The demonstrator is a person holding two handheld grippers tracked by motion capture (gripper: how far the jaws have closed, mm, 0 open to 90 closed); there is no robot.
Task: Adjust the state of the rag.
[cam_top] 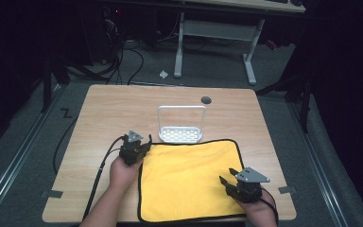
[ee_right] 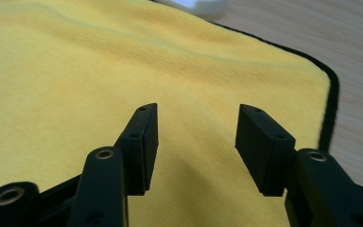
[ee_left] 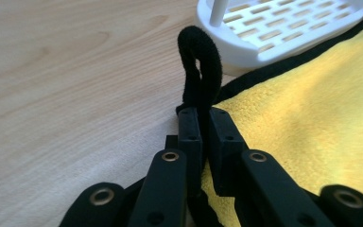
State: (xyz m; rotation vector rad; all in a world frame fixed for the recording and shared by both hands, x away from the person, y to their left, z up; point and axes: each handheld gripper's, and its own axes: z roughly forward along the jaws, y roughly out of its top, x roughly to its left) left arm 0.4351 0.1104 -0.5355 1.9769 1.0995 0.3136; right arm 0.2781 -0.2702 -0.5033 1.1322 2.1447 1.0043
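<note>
A yellow cloth (cam_top: 189, 177) with a black hem lies flat on the wooden table (cam_top: 104, 106). My left gripper (cam_top: 144, 144) is at the cloth's far left corner, shut on the black hem (ee_left: 201, 61), which bulges up in a loop above the pads. The yellow cloth (ee_left: 312, 113) spreads to the right of those jaws. My right gripper (cam_top: 226, 176) hovers over the near right part of the cloth (ee_right: 75, 71), open, with nothing between its fingers (ee_right: 144, 142). The cloth's black edge (ee_right: 331, 104) runs to the right of it.
A white slotted rack (cam_top: 181, 125) with an upright handle stands just beyond the cloth's far edge, close to the left gripper; its base (ee_left: 283, 28) is near the pinched hem. A round grommet hole (cam_top: 206, 100) sits at the table's back. A desk frame (cam_top: 215, 35) stands on the floor behind.
</note>
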